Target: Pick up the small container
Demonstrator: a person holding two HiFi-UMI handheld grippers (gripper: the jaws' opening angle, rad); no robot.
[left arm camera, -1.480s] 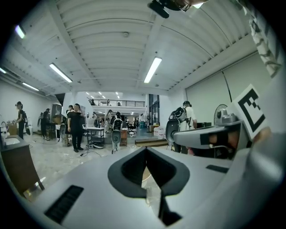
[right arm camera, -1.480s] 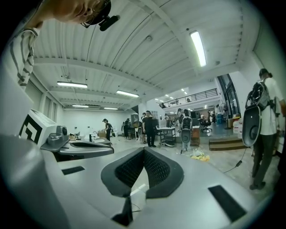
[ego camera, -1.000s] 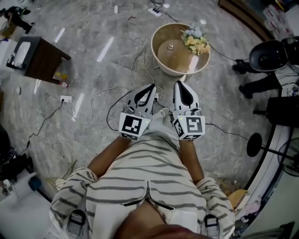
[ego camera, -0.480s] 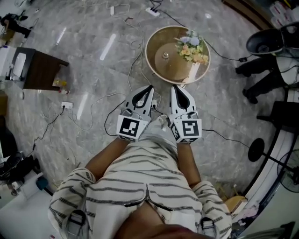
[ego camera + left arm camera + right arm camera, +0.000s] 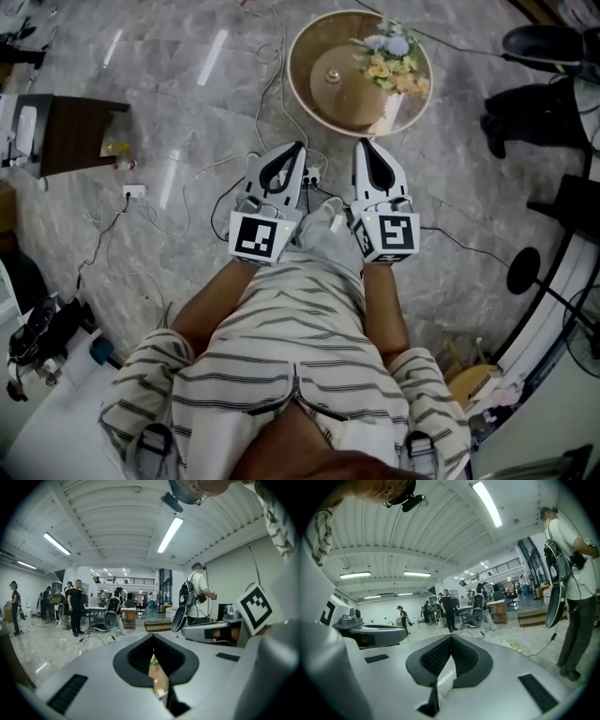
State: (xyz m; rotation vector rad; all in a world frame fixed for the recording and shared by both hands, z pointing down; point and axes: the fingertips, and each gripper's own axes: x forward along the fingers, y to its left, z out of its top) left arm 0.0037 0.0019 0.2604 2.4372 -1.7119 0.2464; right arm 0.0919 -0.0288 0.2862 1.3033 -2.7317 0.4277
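Left tool (image 5: 298,150) closed, nothing gripped; right tool (image 5: 363,145) likewise closed and empty; both held side by side at the striped shirt (image 5: 300,356); beyond them, well apart, small container (image 5: 337,77) sits on round counter (image 5: 309,103), beside flowers (image 5: 394,61).

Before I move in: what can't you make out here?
The small container: head view, too small; shape and lid unclear.
The round table: behind the shut left gripper and right gripper in their own views; at most a sliver shows.
The person's feet: head view, covered by the striped shirt.
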